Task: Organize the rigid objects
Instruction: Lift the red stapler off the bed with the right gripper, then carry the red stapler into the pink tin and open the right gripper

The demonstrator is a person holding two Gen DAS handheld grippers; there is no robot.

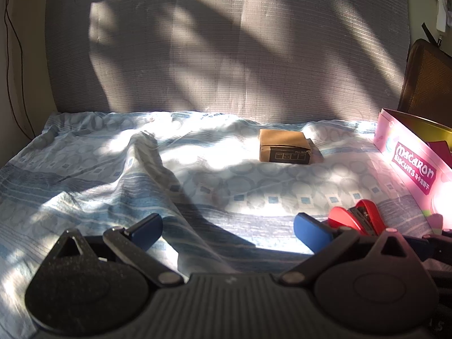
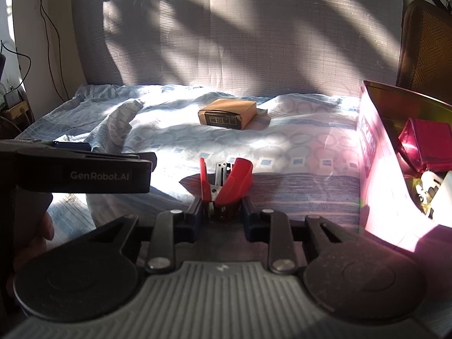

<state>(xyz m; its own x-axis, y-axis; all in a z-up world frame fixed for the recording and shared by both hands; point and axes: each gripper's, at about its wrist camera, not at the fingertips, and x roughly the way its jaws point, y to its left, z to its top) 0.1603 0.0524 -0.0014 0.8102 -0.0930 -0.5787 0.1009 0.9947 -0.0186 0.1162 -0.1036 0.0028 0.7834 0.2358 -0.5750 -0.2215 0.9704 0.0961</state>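
Observation:
A red stapler (image 2: 226,182) is clamped between the fingers of my right gripper (image 2: 223,212), held above the patterned sheet; it also shows in the left wrist view (image 1: 354,216). A small brown cardboard box (image 1: 285,147) lies on the sheet near the back; it also shows in the right wrist view (image 2: 227,113). My left gripper (image 1: 227,230) is open and empty over the sheet, left of the stapler. It appears from the side in the right wrist view (image 2: 84,169). A pink macaron biscuit box (image 2: 395,152) stands open at the right, with a red item (image 2: 426,147) inside.
A blue-and-white sheet (image 1: 84,175) covers the surface, with a raised fold (image 1: 147,152) at the left. A grey woven backrest (image 1: 226,42) rises behind. A brown wicker chair (image 2: 426,45) stands at the far right. Cables (image 2: 48,28) hang at the left wall.

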